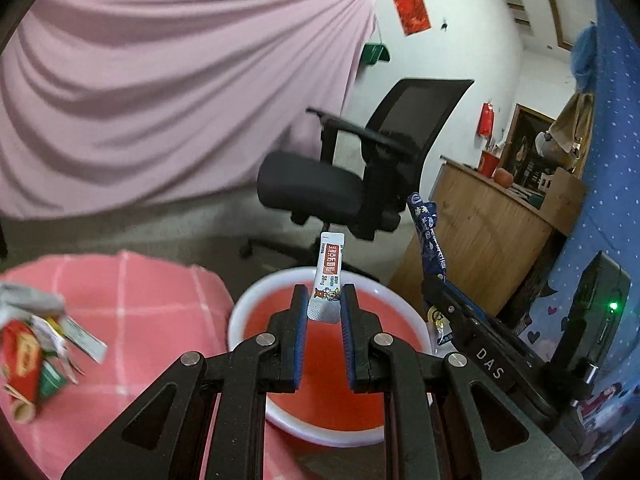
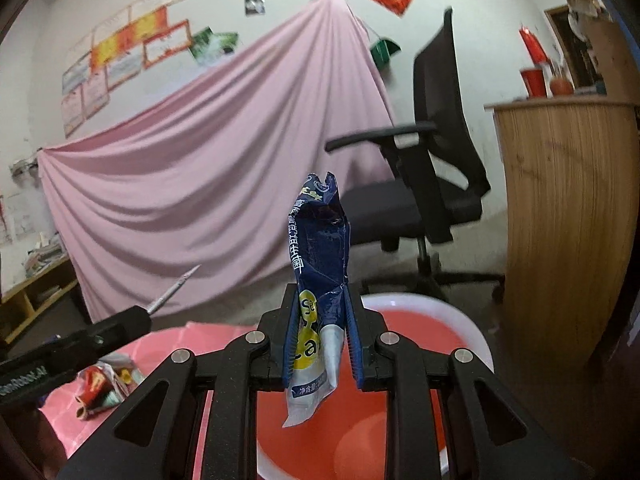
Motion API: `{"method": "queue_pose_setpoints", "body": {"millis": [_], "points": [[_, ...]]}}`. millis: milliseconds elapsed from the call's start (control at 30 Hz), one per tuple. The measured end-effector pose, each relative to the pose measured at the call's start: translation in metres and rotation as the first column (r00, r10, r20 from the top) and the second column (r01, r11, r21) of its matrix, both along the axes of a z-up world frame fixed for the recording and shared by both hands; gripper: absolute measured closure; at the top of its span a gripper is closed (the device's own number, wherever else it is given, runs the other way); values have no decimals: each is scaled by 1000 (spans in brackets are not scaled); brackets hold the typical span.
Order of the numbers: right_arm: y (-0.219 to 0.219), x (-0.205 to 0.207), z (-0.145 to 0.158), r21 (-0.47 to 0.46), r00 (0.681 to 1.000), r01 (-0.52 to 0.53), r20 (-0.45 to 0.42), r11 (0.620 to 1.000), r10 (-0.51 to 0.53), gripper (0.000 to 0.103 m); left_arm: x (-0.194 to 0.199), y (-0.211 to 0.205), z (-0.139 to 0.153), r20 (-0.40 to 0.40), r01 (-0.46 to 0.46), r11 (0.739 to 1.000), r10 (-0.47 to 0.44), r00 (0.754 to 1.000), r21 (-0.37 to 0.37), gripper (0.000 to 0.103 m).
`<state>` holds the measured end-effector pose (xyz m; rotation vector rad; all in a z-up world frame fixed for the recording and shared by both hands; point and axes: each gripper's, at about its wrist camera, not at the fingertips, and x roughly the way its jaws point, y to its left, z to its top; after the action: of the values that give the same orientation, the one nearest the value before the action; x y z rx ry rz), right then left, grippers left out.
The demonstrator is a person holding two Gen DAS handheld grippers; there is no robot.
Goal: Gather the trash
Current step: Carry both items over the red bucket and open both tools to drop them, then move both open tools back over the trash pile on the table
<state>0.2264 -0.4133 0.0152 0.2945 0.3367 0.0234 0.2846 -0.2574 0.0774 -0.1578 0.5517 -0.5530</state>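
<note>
Your left gripper (image 1: 324, 312) clamps the upright white sachet (image 1: 327, 280), right gripper (image 2: 320, 320) the blue wrapper (image 2: 318, 248); both apparently above the red-bottomed white basin (image 1: 248, 300).

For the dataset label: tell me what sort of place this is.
Probably a lived-in room doubling as a workspace: an office chair, a wooden counter, a pink sheet hung over a wall with posters.

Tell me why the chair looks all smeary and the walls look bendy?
Left wrist view: the chair is smeared by motion blur, while the sachet stays sharp. Right wrist view: the fisheye lens bends the walls, and the wrapper looks crisp.
</note>
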Motion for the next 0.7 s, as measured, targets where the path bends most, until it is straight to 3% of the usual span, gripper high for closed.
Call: {"method": "queue_pose_setpoints", "body": {"millis": [367, 467, 700], "points": [[-11, 12, -15, 30, 993, 8, -114, 1000, -4, 81, 21, -4, -29, -143, 5, 1000, -5, 990, -2, 90], [-11, 12, -15, 29, 992, 12, -123, 1000, -8, 71, 25, -2, -32, -162, -2, 1000, 2, 987, -2, 90], [-12, 12, -15, 23, 992, 18, -126, 1000, -15, 69, 28, 11, -38, -187, -40, 999, 36, 982, -18, 80]]}}
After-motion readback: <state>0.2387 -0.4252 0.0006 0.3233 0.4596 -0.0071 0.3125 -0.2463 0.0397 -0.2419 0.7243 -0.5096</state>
